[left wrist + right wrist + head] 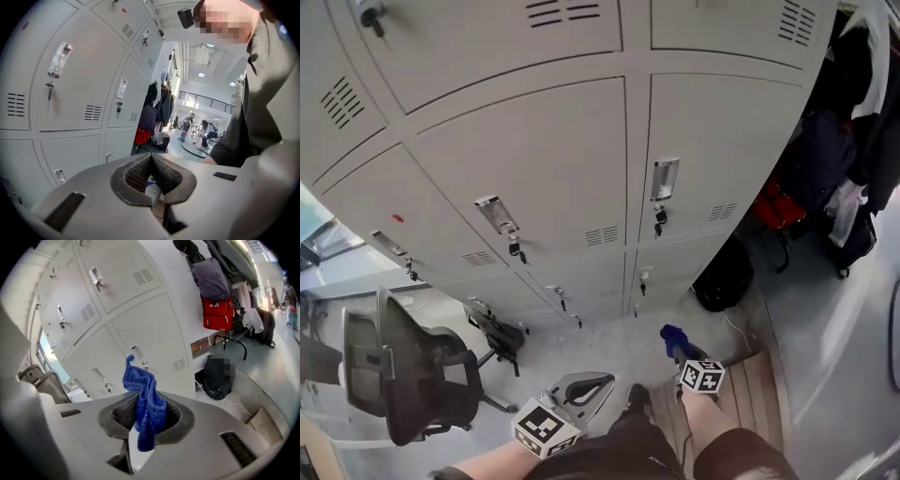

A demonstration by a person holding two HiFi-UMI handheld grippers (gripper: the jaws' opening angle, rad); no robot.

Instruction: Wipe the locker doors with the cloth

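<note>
Grey locker doors (553, 159) fill the upper head view, each with a metal handle and a key (660, 217). Low in that view my right gripper (677, 343) is shut on a blue cloth (674, 338). In the right gripper view the cloth (145, 404) sticks up out of the closed jaws and hangs down in front, with the lockers (140, 329) some way beyond. My left gripper (602, 383) hangs low by my leg, jaws together and nothing in them. In its own view the left gripper (151, 157) points along the lockers (70, 84).
A black office chair (412, 375) stands at the lower left. A black bag (724, 277) sits at the lockers' right end, beside hanging coats and a red bag (780, 204). A wooden board (759, 389) lies on the floor by my right foot. People stand far off (204, 133).
</note>
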